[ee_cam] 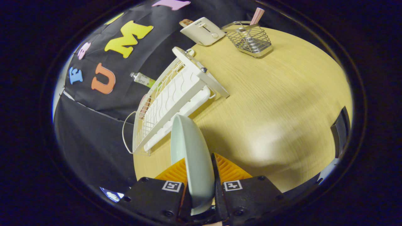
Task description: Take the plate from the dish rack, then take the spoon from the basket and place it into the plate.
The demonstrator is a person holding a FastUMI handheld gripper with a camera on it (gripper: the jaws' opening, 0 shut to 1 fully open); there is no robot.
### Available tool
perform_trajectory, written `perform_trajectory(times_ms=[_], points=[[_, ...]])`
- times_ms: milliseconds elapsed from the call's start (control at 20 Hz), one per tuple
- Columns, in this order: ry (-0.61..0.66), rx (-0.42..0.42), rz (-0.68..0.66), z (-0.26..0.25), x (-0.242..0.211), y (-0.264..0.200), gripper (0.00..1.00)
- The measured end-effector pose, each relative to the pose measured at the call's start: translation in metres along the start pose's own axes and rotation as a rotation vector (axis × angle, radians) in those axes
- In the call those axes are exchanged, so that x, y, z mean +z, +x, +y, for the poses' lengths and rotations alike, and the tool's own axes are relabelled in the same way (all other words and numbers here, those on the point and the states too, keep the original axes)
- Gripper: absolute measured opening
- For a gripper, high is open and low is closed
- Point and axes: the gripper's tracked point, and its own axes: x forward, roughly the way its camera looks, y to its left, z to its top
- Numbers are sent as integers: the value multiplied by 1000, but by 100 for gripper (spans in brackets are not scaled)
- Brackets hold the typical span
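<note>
Landmark: the dish rack point(171, 97), white, lying along the table point(282, 103) beside the booth's black wall; every place below is given from it.
Tube: a small tube point(143, 79) lies on the wall side of the rack, touching or nearly touching its wire edge; I cannot tell which.
Rack: its slots look empty from here, with no dish standing in them.
Plate: the pale plate point(193, 157) is out of the rack and just in front of its near end, held on edge and tilted, its rim clear of the table.
Tongs: the gripper point(201, 182) is closed narrow on the plate, one finger pressing each face, so the plate sits between the fingers and rises ahead of them.
Toaster: a white toaster point(203, 30) with a slice sticking up sits just past the rack's far end.
Basket: the wire basket point(251, 39) stands to the right of the rack's far end, near the toaster and well apart from the plate.
Spoon: the spoon point(257, 16) stands in the basket, its patterned handle poking above the rim.
Done: the plate is lifted out of the rack.
Left: by my judgement, set the plate flat on the open table right of the rack, let go, fetch the spoon from the basket and lay it in the plate.
</note>
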Motion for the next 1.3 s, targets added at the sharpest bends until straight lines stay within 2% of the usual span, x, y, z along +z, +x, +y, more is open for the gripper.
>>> perform_trajectory(times_ms=[50, 200, 400, 650, 750, 900, 1050, 1150, 1300], points=[[10, 1, -2, -4, 1, 0, 36], [20, 0, -8, -11, 6, 2, 50], [-8, -6, -26, -18, 11, 1, 58], [-130, 3, -123, -14, 21, -17, 67], [-206, -6, -189, -14, 26, -33, 75], [-367, -71, -356, -22, 49, -65, 80], [-508, -204, -576, -43, 89, -105, 82], [-545, -290, -702, -60, 116, -129, 82], [-583, -355, -821, -81, 152, -148, 82]])
